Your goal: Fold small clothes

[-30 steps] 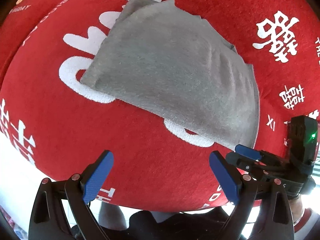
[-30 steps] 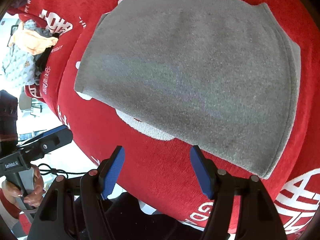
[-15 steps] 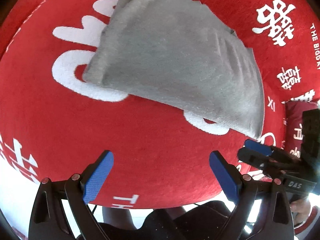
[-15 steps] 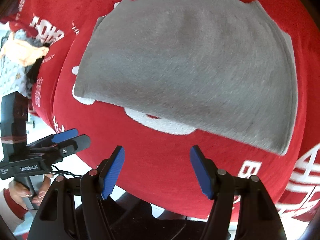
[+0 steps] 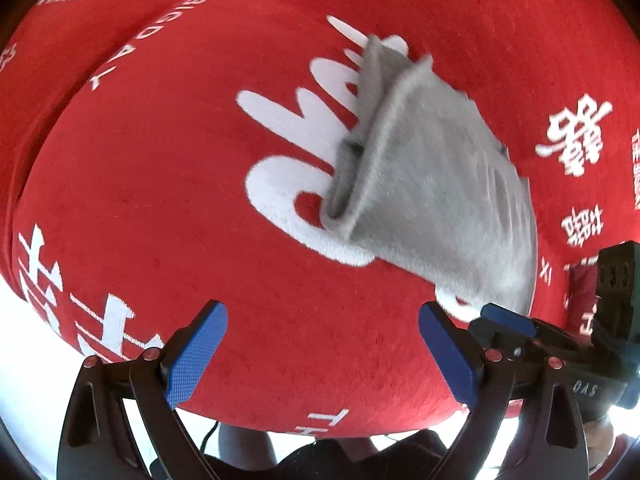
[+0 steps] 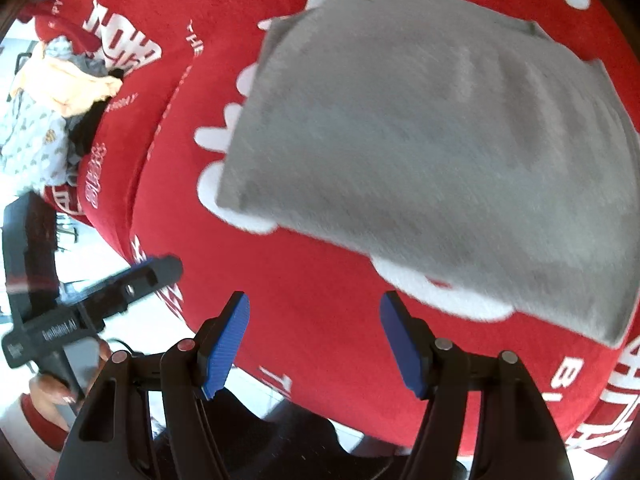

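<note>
One grey garment (image 6: 432, 168) lies folded on the red cloth (image 5: 200, 200); both grippers, left (image 5: 324, 356) and right (image 6: 314, 344), hang open and empty. More clothes (image 6: 52, 108) wait at the cloth's edge.

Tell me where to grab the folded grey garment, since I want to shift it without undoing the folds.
Probably best at the near-left corner of the grey garment, where the stacked layers end at a folded edge. Slide the open left claw in low from the near side, one finger under the stack on the red cloth, so that all the layers get pinched together.
</note>
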`<state>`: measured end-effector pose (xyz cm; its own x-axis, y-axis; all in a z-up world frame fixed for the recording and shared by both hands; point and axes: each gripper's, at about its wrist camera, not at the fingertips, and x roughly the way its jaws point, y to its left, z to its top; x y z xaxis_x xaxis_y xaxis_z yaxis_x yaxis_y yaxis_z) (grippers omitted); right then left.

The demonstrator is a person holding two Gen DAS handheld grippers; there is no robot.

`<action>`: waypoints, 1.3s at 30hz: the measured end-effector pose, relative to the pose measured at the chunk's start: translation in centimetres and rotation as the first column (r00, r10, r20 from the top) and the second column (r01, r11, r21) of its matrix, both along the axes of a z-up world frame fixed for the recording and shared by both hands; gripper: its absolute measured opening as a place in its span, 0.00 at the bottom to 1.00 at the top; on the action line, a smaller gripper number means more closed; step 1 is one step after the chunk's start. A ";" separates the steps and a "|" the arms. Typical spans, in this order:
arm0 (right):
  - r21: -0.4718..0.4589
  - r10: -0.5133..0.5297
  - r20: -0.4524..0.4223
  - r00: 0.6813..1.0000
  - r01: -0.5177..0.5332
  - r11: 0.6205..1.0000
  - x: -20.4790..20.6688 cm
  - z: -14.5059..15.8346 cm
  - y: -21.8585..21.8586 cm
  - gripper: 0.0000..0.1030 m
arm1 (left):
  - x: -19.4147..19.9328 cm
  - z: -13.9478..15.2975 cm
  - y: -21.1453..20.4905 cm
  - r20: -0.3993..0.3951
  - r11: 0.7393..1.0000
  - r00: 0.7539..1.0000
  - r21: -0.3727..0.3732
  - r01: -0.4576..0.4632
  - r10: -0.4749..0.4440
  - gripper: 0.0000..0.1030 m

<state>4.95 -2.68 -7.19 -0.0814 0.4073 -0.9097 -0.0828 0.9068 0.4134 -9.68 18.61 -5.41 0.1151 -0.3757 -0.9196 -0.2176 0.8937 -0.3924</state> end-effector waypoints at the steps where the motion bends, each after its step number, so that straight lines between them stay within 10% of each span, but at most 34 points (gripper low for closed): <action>1: 0.012 -0.014 0.002 1.000 0.014 1.000 0.5 -0.1 0.1 0.69 | 0.1 -0.1 0.3 0.003 1.000 1.000 -0.007 -0.013 0.013 0.94; 18: 0.215 -0.324 -0.207 0.923 0.366 0.906 -1.1 -6.4 -4.5 0.69 | 3.5 -3.5 -1.0 -0.012 0.972 0.991 -0.194 -0.133 0.133 0.94; 30: 0.270 -0.387 -0.217 0.896 0.436 0.859 -1.2 -7.2 -6.6 0.69 | 5.9 -4.1 2.0 0.053 0.966 0.998 0.256 -0.041 0.029 0.94; 39: 0.369 -0.493 -0.303 0.815 0.578 0.728 -2.1 -9.2 -8.4 0.69 | 3.4 -3.6 3.1 0.029 0.976 0.990 -0.171 -0.132 0.139 0.94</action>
<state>2.86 -11.09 -16.40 0.1340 0.7699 -0.6239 0.4724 0.5038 0.7232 -6.32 21.74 -9.03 0.2117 -0.5030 -0.8379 -0.3133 0.7772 -0.5457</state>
